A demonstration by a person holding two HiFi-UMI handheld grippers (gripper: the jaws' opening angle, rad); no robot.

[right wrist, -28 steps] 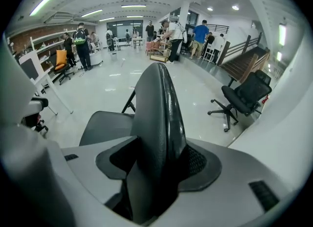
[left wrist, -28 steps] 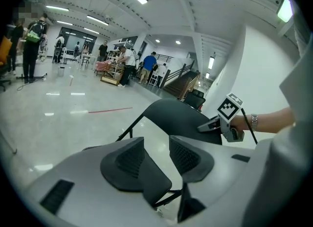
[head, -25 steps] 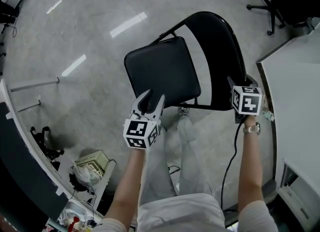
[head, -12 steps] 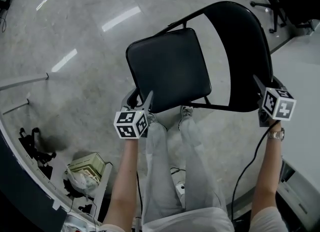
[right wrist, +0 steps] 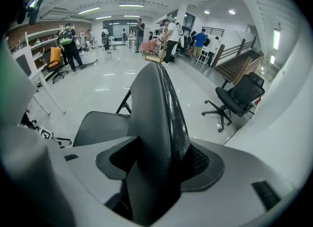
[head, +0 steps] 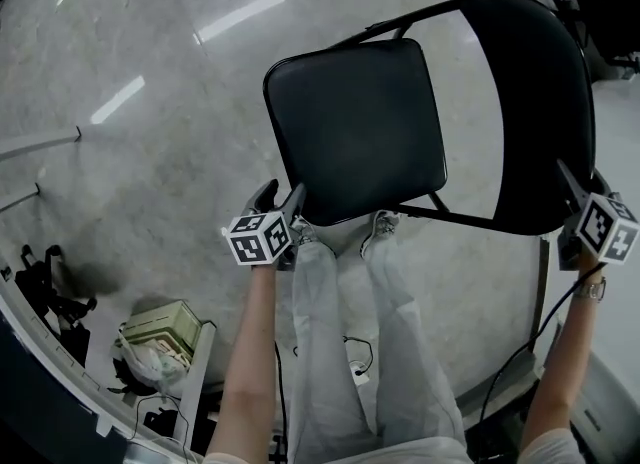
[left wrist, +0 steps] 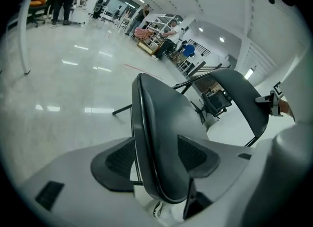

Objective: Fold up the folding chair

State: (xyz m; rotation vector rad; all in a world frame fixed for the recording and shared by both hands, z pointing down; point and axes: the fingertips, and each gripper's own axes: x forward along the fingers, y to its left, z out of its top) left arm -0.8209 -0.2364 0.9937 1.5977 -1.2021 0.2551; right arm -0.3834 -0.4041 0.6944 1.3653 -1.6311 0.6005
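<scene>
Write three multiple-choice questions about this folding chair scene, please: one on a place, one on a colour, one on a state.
1. Which part of the chair does the right gripper clamp? A a leg B the backrest C an armrest
2. What colour is the seat? A red B black C white
3. How is the chair? A folded flat B lying sideways C standing unfolded
Answers: 1 B, the right gripper view shows it clamped. 2 B, black in the head view. 3 C, the seat juts from the backrest.

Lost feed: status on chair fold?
Right gripper shut on backrest of black metal folding chair. Left gripper opening, seat edge between jaws. Chair unfolded, nothing blocking.
</scene>
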